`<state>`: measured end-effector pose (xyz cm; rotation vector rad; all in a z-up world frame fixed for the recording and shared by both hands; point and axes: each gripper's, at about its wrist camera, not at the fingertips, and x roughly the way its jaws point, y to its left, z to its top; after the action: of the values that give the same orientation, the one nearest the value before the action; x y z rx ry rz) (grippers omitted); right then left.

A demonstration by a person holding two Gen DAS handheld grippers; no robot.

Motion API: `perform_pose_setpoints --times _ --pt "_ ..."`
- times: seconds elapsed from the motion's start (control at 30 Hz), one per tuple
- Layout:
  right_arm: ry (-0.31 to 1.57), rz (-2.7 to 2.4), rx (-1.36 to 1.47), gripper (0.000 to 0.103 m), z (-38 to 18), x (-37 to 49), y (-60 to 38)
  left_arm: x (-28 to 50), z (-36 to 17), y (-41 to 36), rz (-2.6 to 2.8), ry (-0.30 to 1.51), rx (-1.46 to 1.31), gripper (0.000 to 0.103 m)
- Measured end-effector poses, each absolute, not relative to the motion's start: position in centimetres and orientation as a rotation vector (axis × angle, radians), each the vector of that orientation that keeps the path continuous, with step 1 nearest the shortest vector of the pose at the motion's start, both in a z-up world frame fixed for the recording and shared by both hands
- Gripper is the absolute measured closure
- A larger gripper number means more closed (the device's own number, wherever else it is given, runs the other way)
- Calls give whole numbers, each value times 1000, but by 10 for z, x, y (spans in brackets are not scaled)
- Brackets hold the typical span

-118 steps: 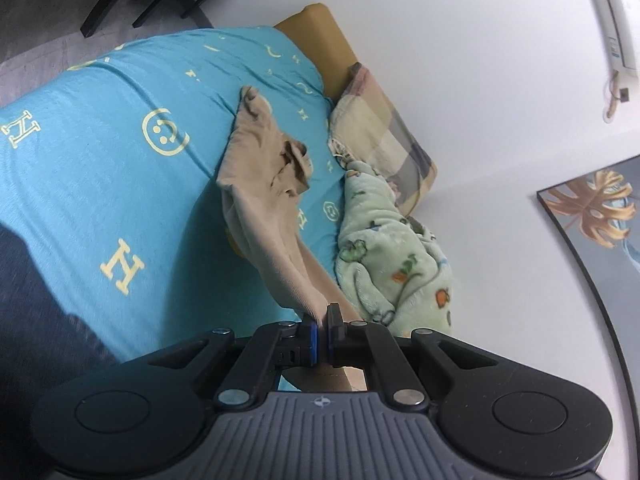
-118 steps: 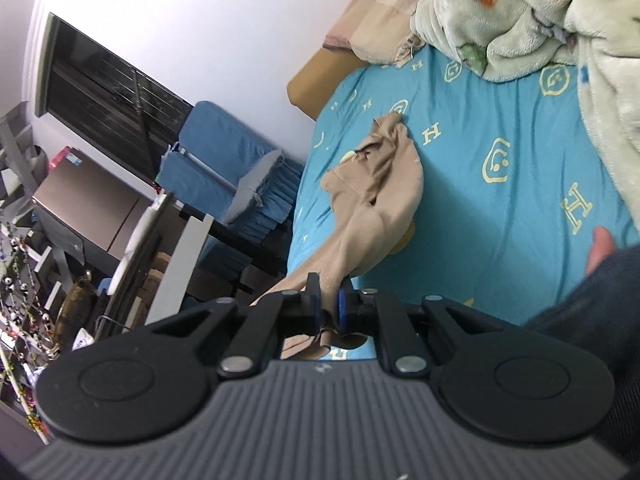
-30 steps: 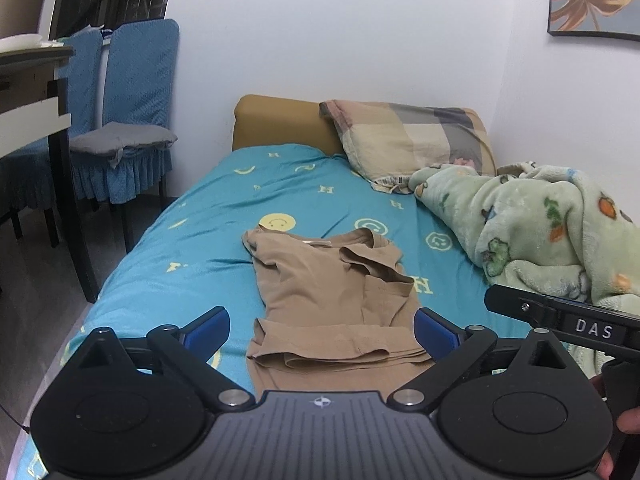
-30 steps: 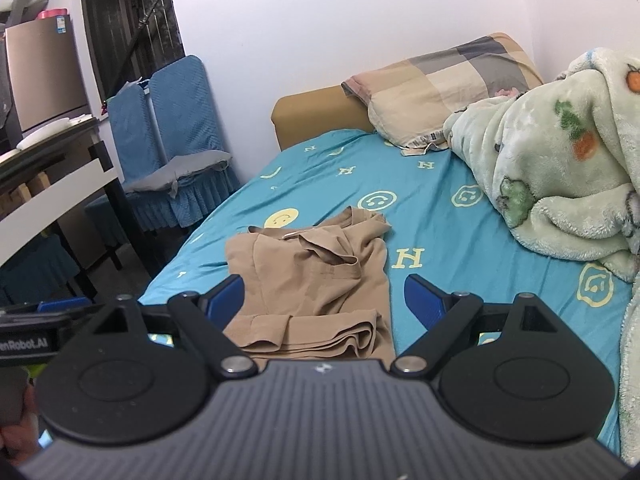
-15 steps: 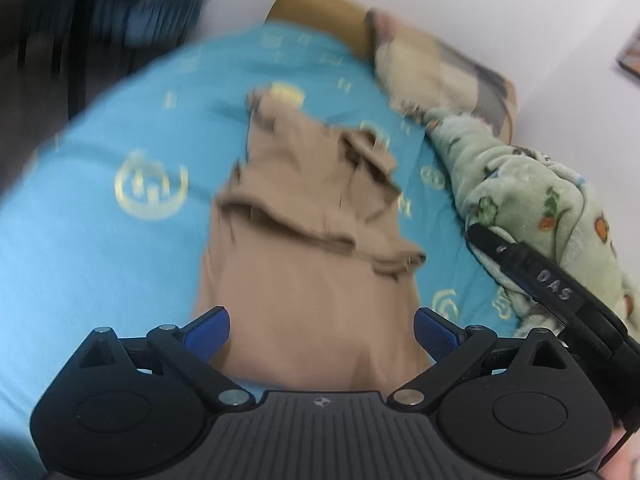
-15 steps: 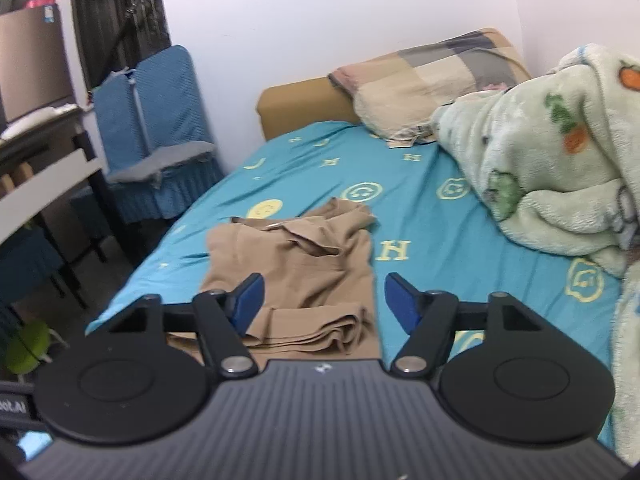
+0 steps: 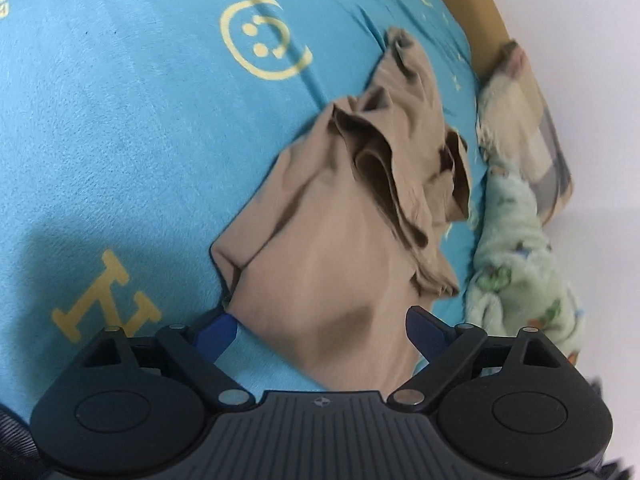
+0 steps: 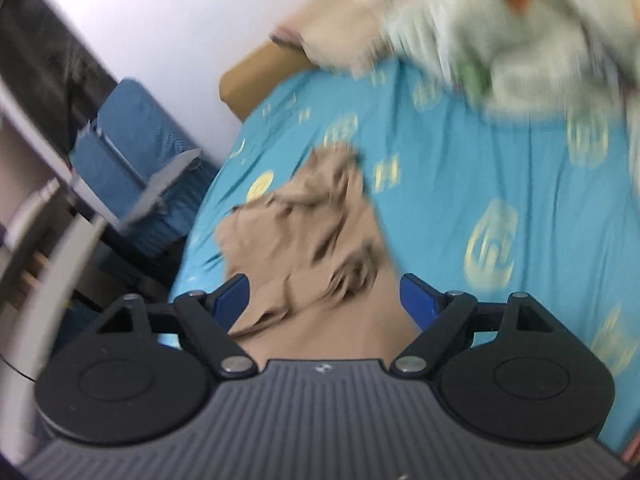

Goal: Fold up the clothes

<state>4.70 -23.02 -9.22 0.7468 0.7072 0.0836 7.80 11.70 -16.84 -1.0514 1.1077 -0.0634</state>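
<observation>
Tan stretchy knit garment (image 7: pixel 340 240) now lies released on the turquoise patterned bedsheet (image 7: pixel 120 140); seconds ago both tools pinched it aloft. One rough fold done, top half bunched. Left tool (image 7: pixel 320 326) and right tool (image 8: pixel 322 294) both spread wide, empty, now tipped down close over its near hem, which sits between their fingers.

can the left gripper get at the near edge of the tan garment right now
Probably yes. The left gripper is open, its fingers either side of the tan garment, whose near edge lies between them on the blue bedsheet, nothing covering it.
</observation>
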Motion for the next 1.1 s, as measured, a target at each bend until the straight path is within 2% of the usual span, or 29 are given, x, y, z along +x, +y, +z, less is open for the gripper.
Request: perform_pose_setpoints --times 0.07,0.17,0.23,0.3,0.33,0.47,0.53,0.7,0.77,0.83,0.87,1.1 --pt "762 134 876 18 -105 42 -231 78 -173 120 -43 1086 -1089 15" --pt "843 182 1036 18 -126 34 -225 76 -176 123 -13 1068 -1110 31" --pt "903 190 1112 17 -141 29 -217 75 -177 123 5 1064 -1107 47" --pt "956 190 1158 18 -154 27 -209 75 -178 124 22 1063 -1106 55" --pt "978 185 1171 18 -159 27 -207 74 -178 125 23 1065 -1109 55" --pt "999 80 1185 20 -170 24 -210 71 -178 124 4 1078 -1120 51" --pt "968 26 1206 23 -174 21 -217 69 -177 121 -17 1092 -1130 42" --pt "885 -92 1200 39 -174 20 -228 74 -181 106 -116 1149 -1124 29" --pt "882 -108 1192 49 -177 23 -236 76 -182 99 -158 1172 -1120 26" --pt "887 -106 1176 80 -177 26 -235 78 -184 92 -197 1190 -1117 21" --pt "887 -100 1167 89 -177 27 -235 80 -185 89 -212 1190 -1118 20" --pt "733 26 1112 95 -148 25 -234 90 -194 81 -244 1160 -1156 18"
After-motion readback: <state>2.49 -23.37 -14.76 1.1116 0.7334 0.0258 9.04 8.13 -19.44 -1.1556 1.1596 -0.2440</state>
